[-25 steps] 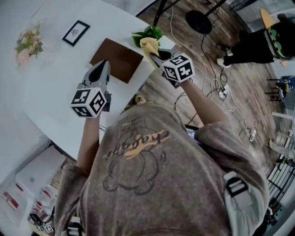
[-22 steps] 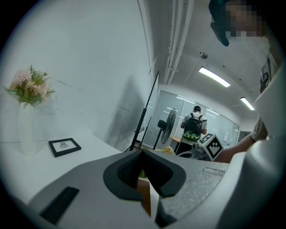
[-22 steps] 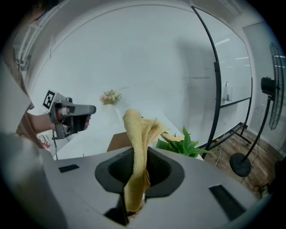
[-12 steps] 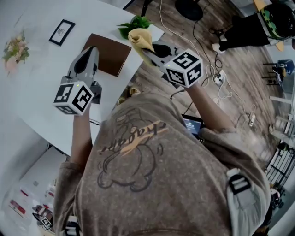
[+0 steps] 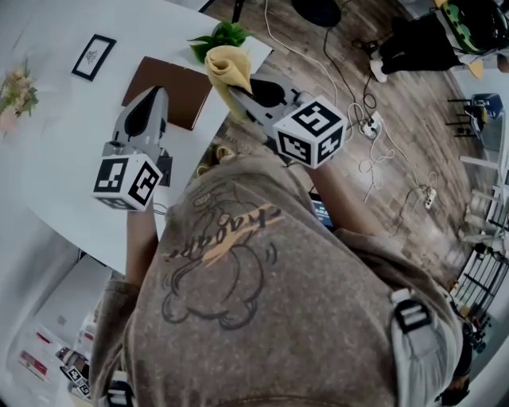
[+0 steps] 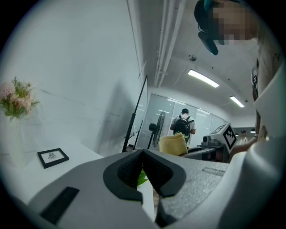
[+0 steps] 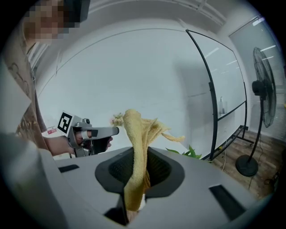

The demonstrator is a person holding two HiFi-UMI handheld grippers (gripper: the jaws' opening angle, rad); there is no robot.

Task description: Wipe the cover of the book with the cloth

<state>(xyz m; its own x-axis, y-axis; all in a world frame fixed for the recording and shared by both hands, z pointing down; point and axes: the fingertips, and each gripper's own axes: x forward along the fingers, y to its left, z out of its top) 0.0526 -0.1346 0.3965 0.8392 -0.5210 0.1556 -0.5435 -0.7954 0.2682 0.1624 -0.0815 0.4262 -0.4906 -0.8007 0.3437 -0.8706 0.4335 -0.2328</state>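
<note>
A brown book (image 5: 173, 86) lies flat on the white table (image 5: 71, 143) near its right edge. My right gripper (image 5: 233, 93) is shut on a yellow cloth (image 5: 225, 65), which stands up bunched from its jaws (image 7: 136, 147) just right of the book, raised off the table. My left gripper (image 5: 153, 97) hovers over the book's near left part, its jaws closed together with nothing between them (image 6: 142, 167). The cloth (image 6: 173, 144) shows beyond it in the left gripper view.
A small black picture frame (image 5: 93, 56) and pink flowers (image 5: 14, 91) sit further left on the table. A green plant (image 5: 223, 36) lies at the table's far edge. Cables (image 5: 374, 151) and a black stand base (image 5: 318, 11) are on the wooden floor to the right.
Both grippers have risen and drawn back toward me. The right one with the cloth has swung leftward, closer to the book's right edge.
</note>
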